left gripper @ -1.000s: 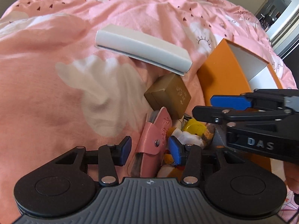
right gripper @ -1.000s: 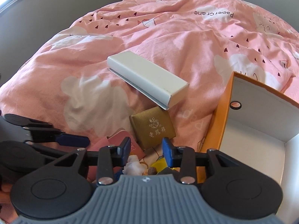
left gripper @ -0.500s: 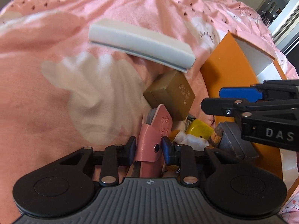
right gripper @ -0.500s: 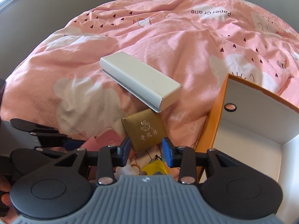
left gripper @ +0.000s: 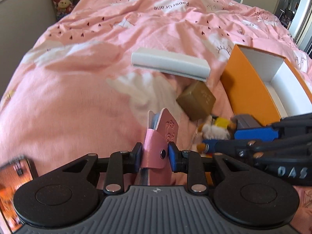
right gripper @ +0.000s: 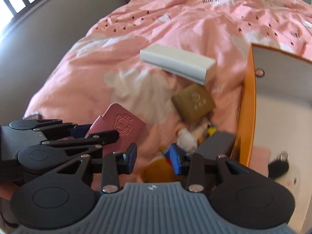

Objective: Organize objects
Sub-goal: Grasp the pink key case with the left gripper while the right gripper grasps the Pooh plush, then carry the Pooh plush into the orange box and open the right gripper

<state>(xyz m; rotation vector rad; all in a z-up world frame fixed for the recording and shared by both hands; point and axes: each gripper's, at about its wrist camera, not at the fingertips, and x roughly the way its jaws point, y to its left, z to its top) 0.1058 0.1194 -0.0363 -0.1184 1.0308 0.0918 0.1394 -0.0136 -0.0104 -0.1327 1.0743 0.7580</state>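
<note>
My left gripper is shut on a pink leather case and holds it upright above the pink bedding; in the right wrist view the case sticks out of the left gripper. My right gripper stands open, its pads apart over a small plush toy that lies beside a grey block. In the left wrist view the right gripper comes in from the right next to the toy. Farther off lie a gold box and a long white box.
An open orange box with a white inside stands at the right; in it lie a black key fob and a pink item. A phone lies at the lower left. A grey wall borders the bed's left side.
The left jaws closed on the pink case and lifted it off the pile. Both grippers drew back, so more of the bed shows. The toy now lies farther right of the right fingers.
</note>
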